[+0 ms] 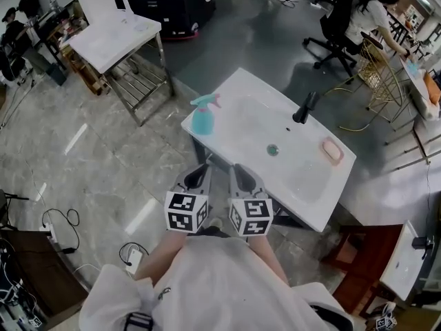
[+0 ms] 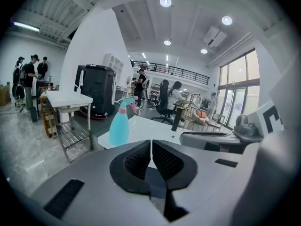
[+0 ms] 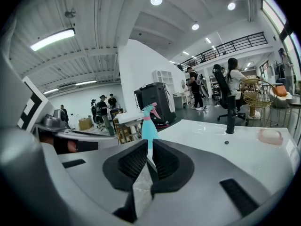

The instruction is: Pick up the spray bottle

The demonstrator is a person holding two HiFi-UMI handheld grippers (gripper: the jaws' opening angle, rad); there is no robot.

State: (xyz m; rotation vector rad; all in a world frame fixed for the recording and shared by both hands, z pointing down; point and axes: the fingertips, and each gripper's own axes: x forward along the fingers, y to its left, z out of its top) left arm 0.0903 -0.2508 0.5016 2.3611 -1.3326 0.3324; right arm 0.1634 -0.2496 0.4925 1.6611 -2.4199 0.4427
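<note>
The left gripper (image 1: 193,179), jaws together and empty, has the spray bottle (image 1: 202,116) ahead and slightly to its left. The bottle stands upright on the corner of the glossy white counter (image 1: 303,185). The right gripper (image 1: 244,179), likewise closed on nothing, faces it dead ahead and looks slightly farther off. The bottle is smooth teal plastic with a pink trigger.

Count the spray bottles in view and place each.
1. The teal spray bottle stands upright at the left end of the white sink top. No other shows; the cluttered background could hide some.
</note>
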